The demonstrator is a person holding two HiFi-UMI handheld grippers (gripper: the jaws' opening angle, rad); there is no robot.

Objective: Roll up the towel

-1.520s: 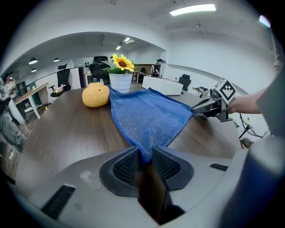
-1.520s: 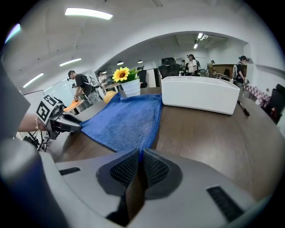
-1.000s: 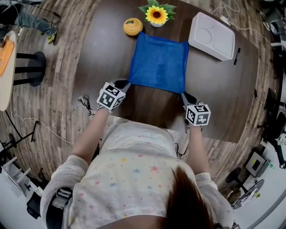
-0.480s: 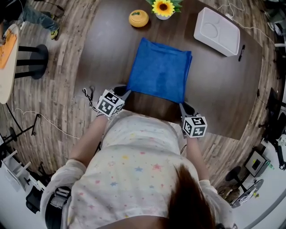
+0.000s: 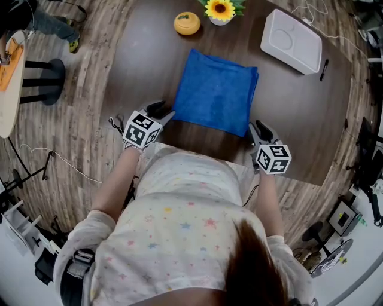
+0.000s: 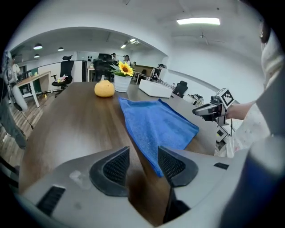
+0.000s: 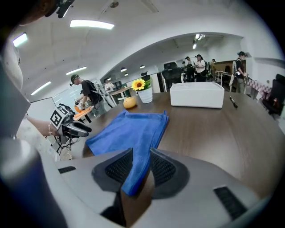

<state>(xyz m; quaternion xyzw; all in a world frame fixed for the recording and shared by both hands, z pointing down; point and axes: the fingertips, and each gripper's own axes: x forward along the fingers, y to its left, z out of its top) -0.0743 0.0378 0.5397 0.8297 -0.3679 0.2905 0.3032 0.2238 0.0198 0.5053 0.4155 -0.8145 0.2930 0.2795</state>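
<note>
Two near corners of the blue towel (image 5: 216, 92) face the person, and one gripper sits at each. The towel lies flat on the dark wooden counter (image 5: 143, 66). It is folded into a rough square, with doubled layers showing along its right edge, and no part of it is rolled yet.

The left hand-held gripper (image 5: 166, 113) is at the near left corner, angled down toward the counter. Its jaws have just been opening and now stand well apart. In the left gripper view the tip of the towel's corner reaches into the gap beside one pad. Neither pad presses on it, and bare counter fills the rest of the gap.

The right hand-held gripper (image 5: 257, 124) is just beside the near right corner, also tilted downward. Its jaws are narrower, with a slim gap between the pads (image 7: 162, 169). In the right gripper view the corner of the towel shows in that gap. A sliver of brown counter shows between the cloth and one pad, so the pads do not appear to clamp it.

Beyond the far edge of the towel, an orange fruit (image 5: 187, 23) and a potted sunflower (image 5: 221, 10) stand near each other. A white tray (image 5: 291, 40) lies at the far right of the counter, apart from the towel, with a black pen (image 5: 324, 70) just beside it.
</note>
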